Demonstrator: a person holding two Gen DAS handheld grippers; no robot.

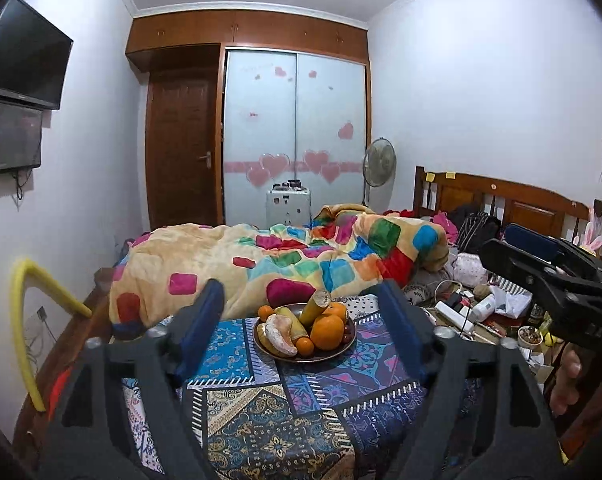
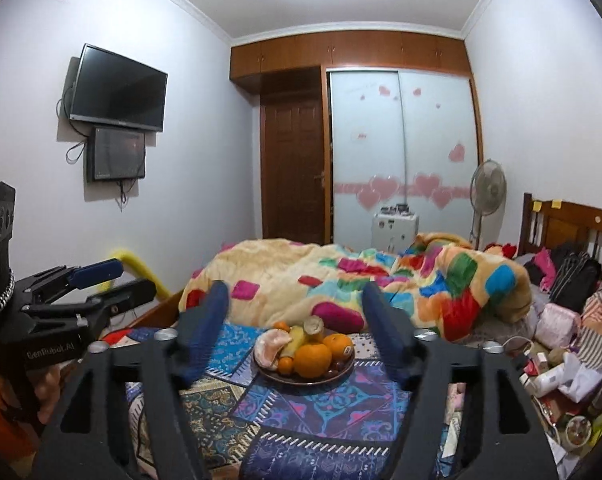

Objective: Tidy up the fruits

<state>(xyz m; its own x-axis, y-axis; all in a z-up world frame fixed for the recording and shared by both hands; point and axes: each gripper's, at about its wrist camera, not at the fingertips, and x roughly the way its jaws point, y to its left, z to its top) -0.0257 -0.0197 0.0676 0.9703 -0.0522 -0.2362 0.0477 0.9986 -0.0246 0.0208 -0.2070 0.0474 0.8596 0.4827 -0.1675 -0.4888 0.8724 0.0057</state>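
A dark round plate (image 1: 333,354) (image 2: 341,374) of fruit sits on a patterned cloth on the bed. It holds a large orange (image 1: 328,331) (image 2: 312,359), smaller oranges (image 1: 305,346), a peeled citrus (image 1: 280,334) (image 2: 269,347), yellow-green banana pieces (image 1: 317,308) (image 2: 309,330) and small dark fruits. My left gripper (image 1: 301,312) is open and empty, held back from the plate. My right gripper (image 2: 297,312) is open and empty, also short of the plate. Each gripper shows from the side in the other's view: the right one (image 1: 549,272) and the left one (image 2: 89,284).
A colourful quilt (image 1: 285,260) lies heaped behind the plate. Clutter of bottles, bags and cables (image 1: 477,304) covers the bed's right side near the wooden headboard (image 1: 501,196). A yellow foam tube (image 1: 25,320) stands at the left. Televisions (image 2: 117,88), a wardrobe and a fan (image 2: 487,192) line the walls.
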